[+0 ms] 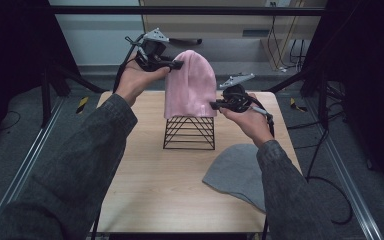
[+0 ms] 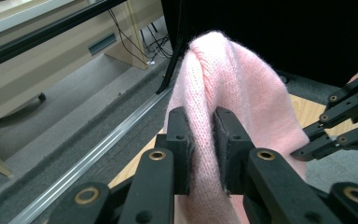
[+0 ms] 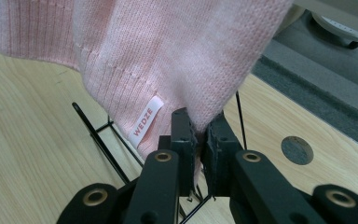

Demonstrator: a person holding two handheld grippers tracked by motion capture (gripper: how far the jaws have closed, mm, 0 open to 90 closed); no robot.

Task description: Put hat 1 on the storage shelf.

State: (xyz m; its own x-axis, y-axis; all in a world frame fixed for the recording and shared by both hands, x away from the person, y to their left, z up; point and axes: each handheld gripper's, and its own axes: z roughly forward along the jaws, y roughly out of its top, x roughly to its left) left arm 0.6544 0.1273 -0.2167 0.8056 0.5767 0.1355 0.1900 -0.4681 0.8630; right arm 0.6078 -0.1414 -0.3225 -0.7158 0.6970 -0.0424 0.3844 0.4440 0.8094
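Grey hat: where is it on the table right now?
In the high view the grey hat lies flat at the table's near right corner, beside the right sleeve and nearer than the wire stand.

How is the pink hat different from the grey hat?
The pink hat hangs over the black wire stand, while the grey hat lies flat on the table. The pink hat is pinched by the left tool near its top and the right tool at its hem; nothing touches the grey hat. Both look like soft beanies.
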